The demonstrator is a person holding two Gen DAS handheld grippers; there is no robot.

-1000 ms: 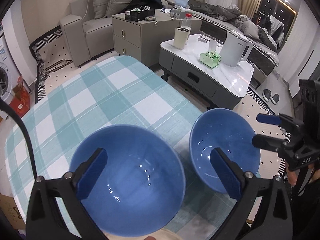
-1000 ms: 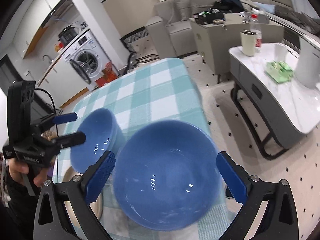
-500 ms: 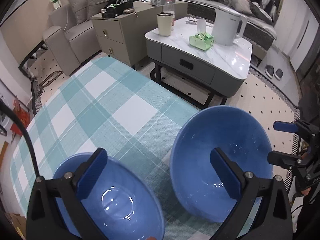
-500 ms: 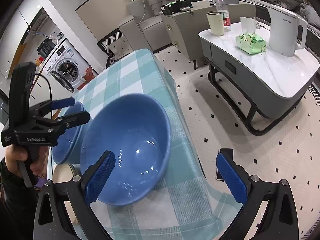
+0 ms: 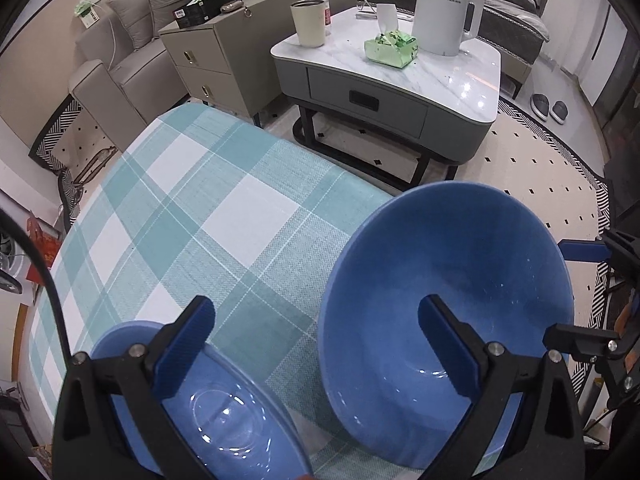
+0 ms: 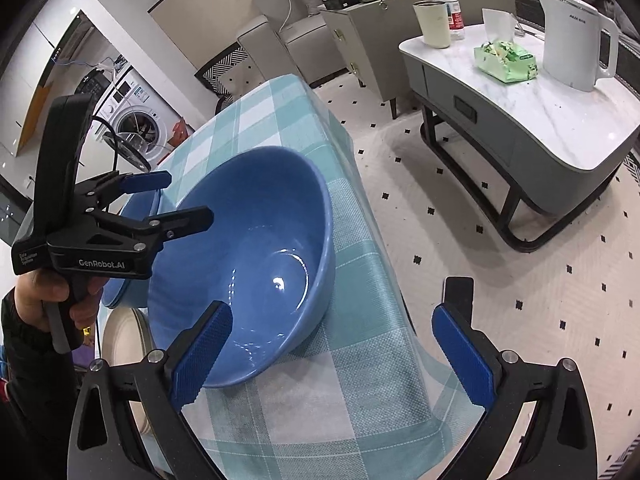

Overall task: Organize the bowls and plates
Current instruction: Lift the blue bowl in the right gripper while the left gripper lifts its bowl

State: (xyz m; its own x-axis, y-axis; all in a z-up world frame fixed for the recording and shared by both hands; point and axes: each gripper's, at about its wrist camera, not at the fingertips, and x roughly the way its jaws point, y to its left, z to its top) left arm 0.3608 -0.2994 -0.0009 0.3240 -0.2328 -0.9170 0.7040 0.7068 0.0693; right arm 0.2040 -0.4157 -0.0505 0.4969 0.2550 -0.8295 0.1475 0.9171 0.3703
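My left gripper (image 5: 316, 340) is spread wide and holds nothing; a second ago it sat over the smaller blue bowl (image 5: 208, 412), and now that bowl has slid to its left finger while the right finger hangs over the hollow of the larger blue bowl (image 5: 444, 320). My right gripper (image 6: 332, 356) is also wide open and empty; it has swung off the larger bowl, so only its left finger overlaps the rim and its right finger is past the surface's (image 5: 224, 216) edge, over the floor. Both bowls rest at the near right corner of the checked surface, close together, not yet nested. I judge stacking is next, and neither bowl is gripped
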